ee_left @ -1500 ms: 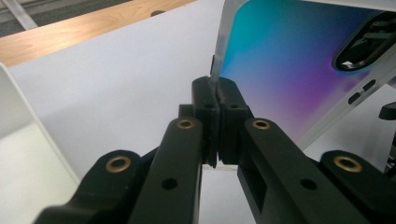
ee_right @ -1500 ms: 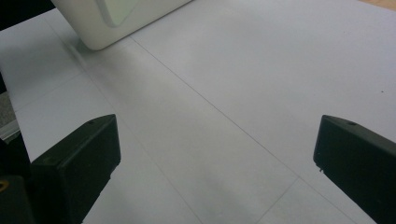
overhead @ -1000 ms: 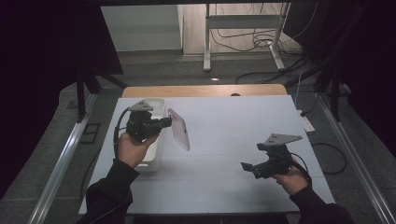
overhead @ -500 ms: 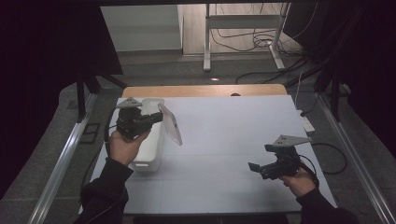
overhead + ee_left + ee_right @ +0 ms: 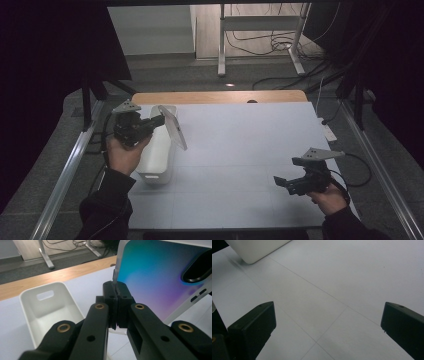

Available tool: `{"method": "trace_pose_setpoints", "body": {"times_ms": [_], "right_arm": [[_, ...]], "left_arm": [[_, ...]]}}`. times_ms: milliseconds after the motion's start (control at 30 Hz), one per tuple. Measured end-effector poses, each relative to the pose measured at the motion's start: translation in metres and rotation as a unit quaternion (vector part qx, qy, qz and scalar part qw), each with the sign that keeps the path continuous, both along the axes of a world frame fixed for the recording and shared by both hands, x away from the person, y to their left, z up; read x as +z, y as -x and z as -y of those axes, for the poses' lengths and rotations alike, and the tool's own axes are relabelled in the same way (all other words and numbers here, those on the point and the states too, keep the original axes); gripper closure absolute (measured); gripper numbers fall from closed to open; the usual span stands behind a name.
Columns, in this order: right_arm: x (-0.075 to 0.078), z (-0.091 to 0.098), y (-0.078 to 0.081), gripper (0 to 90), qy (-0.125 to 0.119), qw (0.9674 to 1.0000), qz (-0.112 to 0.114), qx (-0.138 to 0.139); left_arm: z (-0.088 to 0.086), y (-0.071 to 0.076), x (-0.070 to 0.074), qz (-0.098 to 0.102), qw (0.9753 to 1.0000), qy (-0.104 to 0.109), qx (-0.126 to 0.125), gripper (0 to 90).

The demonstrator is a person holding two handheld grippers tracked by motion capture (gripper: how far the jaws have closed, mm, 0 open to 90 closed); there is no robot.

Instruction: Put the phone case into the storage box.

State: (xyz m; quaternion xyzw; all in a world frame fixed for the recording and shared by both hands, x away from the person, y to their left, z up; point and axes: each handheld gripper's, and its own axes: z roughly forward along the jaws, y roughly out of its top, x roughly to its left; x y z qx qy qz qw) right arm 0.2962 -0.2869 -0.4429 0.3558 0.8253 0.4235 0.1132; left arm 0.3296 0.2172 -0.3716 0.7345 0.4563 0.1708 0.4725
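Over the white bin (image 5: 156, 155) on the counter's (image 5: 250, 150) left side, the left claw (image 5: 159, 120) is clamped tight on the edge of a flat clear lid (image 5: 173, 127), holding it up tilted. Right claw (image 5: 281, 182) hangs wide open near the counter's right edge, gripping nothing.

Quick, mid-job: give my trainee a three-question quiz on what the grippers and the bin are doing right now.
1. True or false: the left gripper is shut on the edge of a thin flat lid.
2. Multiple choice: the white bin lies (A) under the right gripper, (B) below the held lid at the table's left, (C) on the floor.
3. Fill in: the right gripper hangs over the bare white table with its fingers ______.

Key: 1 true; 2 B; 3 open, nothing between them.
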Motion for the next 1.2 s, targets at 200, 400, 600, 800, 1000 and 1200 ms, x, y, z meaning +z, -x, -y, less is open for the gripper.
{"method": "trace_pose_setpoints", "body": {"times_ms": [200, 400, 600, 800, 1000, 1200], "right_arm": [[-0.001, 0.007, 0.004, 0.0, 0.001, 0.9999, -0.004, -0.009], [-0.003, 0.013, 0.008, 0.0, 0.002, 0.9999, -0.007, -0.014], [-0.003, 0.017, 0.011, 0.0, 0.002, 0.9998, -0.008, -0.017], [-0.004, 0.023, 0.015, 0.0, 0.004, 0.9997, -0.010, -0.024], [-0.004, 0.025, 0.018, 0.0, 0.005, 0.9996, -0.007, -0.025], [-0.003, 0.027, 0.020, 0.0, 0.002, 0.9996, -0.004, -0.026]], "left_arm": [[-0.010, -0.001, 0.001, 0.004, 0.9999, -0.001, 0.016, 88.0], [-0.020, -0.003, 0.002, 0.008, 0.9995, 0.002, 0.032, 88.0], [-0.027, -0.006, 0.001, 0.007, 0.9989, 0.004, 0.046, 88.0], [-0.035, -0.010, -0.004, 0.002, 0.9978, 0.002, 0.067, 88.0], [-0.043, -0.016, -0.011, -0.005, 0.9961, 0.003, 0.088, 87.9], [-0.046, -0.021, -0.017, -0.011, 0.9951, 0.005, 0.098, 87.9]]}}
